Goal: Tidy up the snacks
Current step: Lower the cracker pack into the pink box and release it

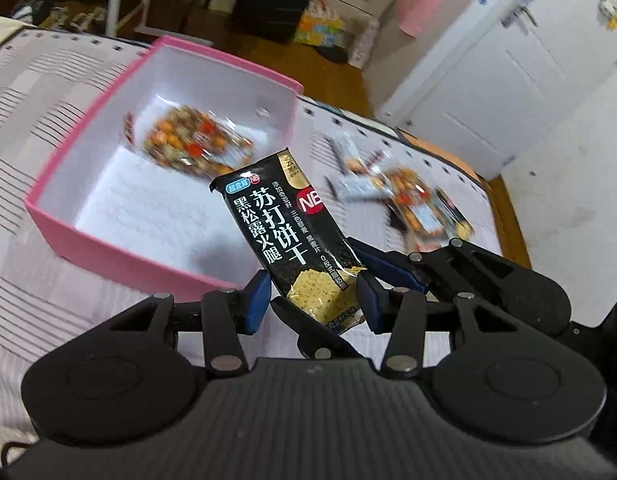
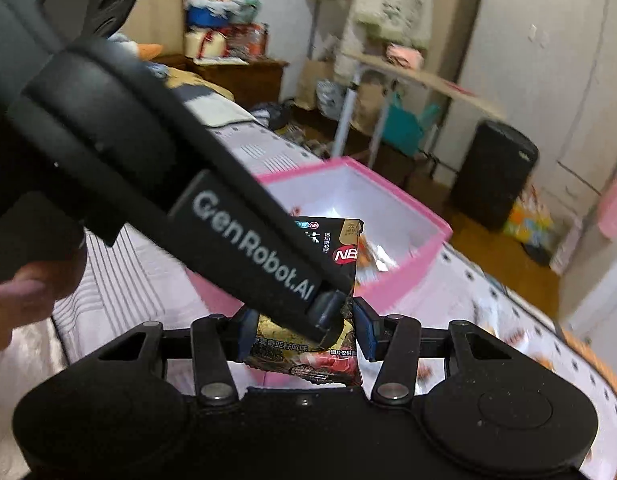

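A black soda-cracker packet [image 1: 292,236] stands upright between both grippers, above the near edge of a pink box [image 1: 64,220] on the bed. In the left wrist view my left gripper [image 1: 308,300] has its blue pads on either side of the packet's lower end. My right gripper's fingers [image 1: 392,268] reach in from the right and touch the same end. In the right wrist view my right gripper [image 2: 304,328] is shut on the packet [image 2: 340,252], and the left gripper's finger [image 2: 324,312] presses on it too. A mixed-nut packet [image 1: 192,140] lies inside the box.
Several loose snack packets [image 1: 412,196] lie on the striped bedsheet right of the box. The pink box also shows in the right wrist view [image 2: 404,276]. Beyond the bed are a black suitcase [image 2: 492,172], a folding table [image 2: 420,76] and white wardrobe doors [image 1: 508,80].
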`<state>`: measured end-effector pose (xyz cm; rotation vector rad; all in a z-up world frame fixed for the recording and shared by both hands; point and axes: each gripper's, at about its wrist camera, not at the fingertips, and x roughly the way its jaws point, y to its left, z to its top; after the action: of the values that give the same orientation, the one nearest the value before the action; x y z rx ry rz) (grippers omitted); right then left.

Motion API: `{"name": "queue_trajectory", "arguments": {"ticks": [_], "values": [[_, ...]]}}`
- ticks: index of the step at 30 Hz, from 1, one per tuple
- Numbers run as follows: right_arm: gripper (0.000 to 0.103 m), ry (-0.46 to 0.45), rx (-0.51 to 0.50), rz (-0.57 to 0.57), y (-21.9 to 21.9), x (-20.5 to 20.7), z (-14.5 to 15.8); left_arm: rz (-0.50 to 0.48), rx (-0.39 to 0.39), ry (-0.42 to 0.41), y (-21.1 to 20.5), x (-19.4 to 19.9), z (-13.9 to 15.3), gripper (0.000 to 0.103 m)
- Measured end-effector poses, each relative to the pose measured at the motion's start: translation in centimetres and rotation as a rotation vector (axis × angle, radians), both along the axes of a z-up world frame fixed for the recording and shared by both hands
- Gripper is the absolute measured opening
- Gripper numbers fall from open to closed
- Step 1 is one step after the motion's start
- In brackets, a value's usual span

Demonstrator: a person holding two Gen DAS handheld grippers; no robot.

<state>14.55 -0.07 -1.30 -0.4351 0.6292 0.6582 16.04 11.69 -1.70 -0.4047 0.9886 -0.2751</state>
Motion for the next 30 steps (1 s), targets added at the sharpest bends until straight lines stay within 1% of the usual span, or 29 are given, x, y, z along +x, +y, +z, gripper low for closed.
{"name": "queue_trajectory", "arguments": {"ticks": [3, 7, 11, 14, 17, 19, 22, 23, 24, 25, 28, 30], "values": [[0.054, -0.033, -0.05, 0.09, 1.8, 1.7, -0.7, 0.037, 0.008, 0.022, 1.6, 2.1, -0.6, 0.045], [0.054, -0.025, -0.094, 0.163, 3.8, 4.7, -1.9, 0.088, 0.022, 0.057, 3.3, 5.1, -2.1, 0.045], [0.054, -0.041, -0.143, 0.25, 5.2, 7.0, -3.8, 0.151, 0.023, 0.104, 4.6, 7.7, -4.1, 0.046], [0.054, 0.007, -0.155, 0.302, 5.8, 8.9, -5.3, 0.191, 0.013, 0.148, 5.4, 9.2, -6.0, 0.046], [0.054, 0.017, -0.179, 0.346, 6.0, 10.2, -6.4, 0.206, -0.015, 0.166, 6.1, 9.9, -7.8, 0.046], [0.054, 0.015, -0.193, 0.335, 6.1, 10.7, -7.2, 0.209, -0.033, 0.166, 6.3, 10.3, -8.7, 0.046], [0.054, 0.001, -0.24, 0.332, 7.0, 10.8, -8.0, 0.197, -0.052, 0.171, 6.2, 10.7, -10.0, 0.046], [0.057, -0.006, -0.259, 0.329, 7.0, 10.8, -8.2, 0.195, -0.056, 0.168, 6.2, 10.8, -10.3, 0.046], [0.061, -0.014, -0.276, 0.323, 7.1, 10.4, -7.8, 0.198, -0.059, 0.161, 6.2, 10.9, -10.4, 0.047], [0.063, -0.028, -0.286, 0.311, 7.2, 10.4, -7.8, 0.207, -0.06, 0.151, 6.2, 10.8, -10.5, 0.049], [0.065, -0.058, -0.272, 0.281, 6.2, 9.3, -7.5, 0.21, -0.023, 0.121, 6.0, 10.6, -10.1, 0.052], [0.065, -0.069, -0.233, 0.245, 5.1, 8.4, -6.8, 0.21, -0.003, 0.084, 6.1, 10.1, -9.5, 0.053]]}}
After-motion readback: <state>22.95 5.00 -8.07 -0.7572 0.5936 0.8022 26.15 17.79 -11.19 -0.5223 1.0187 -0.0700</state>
